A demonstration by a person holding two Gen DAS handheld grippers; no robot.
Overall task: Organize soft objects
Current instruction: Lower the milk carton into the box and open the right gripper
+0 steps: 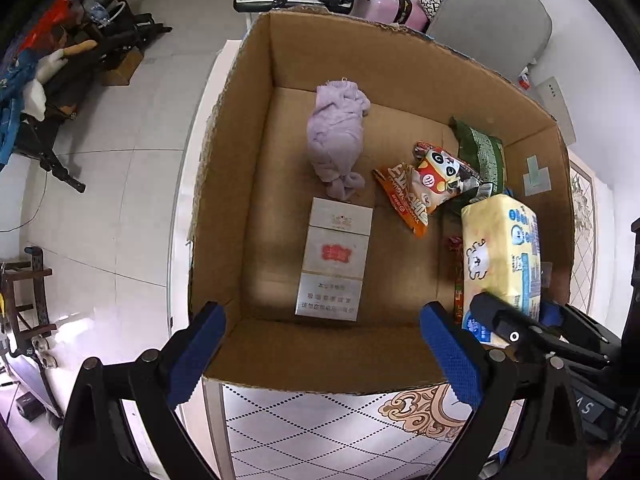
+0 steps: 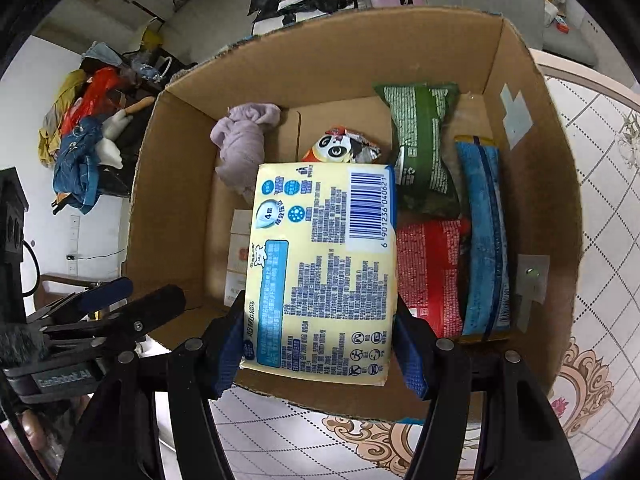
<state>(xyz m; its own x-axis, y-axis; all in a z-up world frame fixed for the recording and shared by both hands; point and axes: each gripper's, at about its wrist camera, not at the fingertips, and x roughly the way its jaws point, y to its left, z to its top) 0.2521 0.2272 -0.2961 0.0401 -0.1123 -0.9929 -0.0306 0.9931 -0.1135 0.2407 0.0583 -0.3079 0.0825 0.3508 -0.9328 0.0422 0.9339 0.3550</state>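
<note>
A yellow tissue pack [image 2: 320, 272] is clamped between the blue pads of the right gripper [image 2: 320, 344] over the cardboard box [image 2: 172, 184]. The left gripper [image 1: 320, 352] is held wide apart, gripping nothing. A lilac cloth [image 1: 336, 136] is seen at 12 o'clock of a white carton [image 1: 332, 256]
</note>
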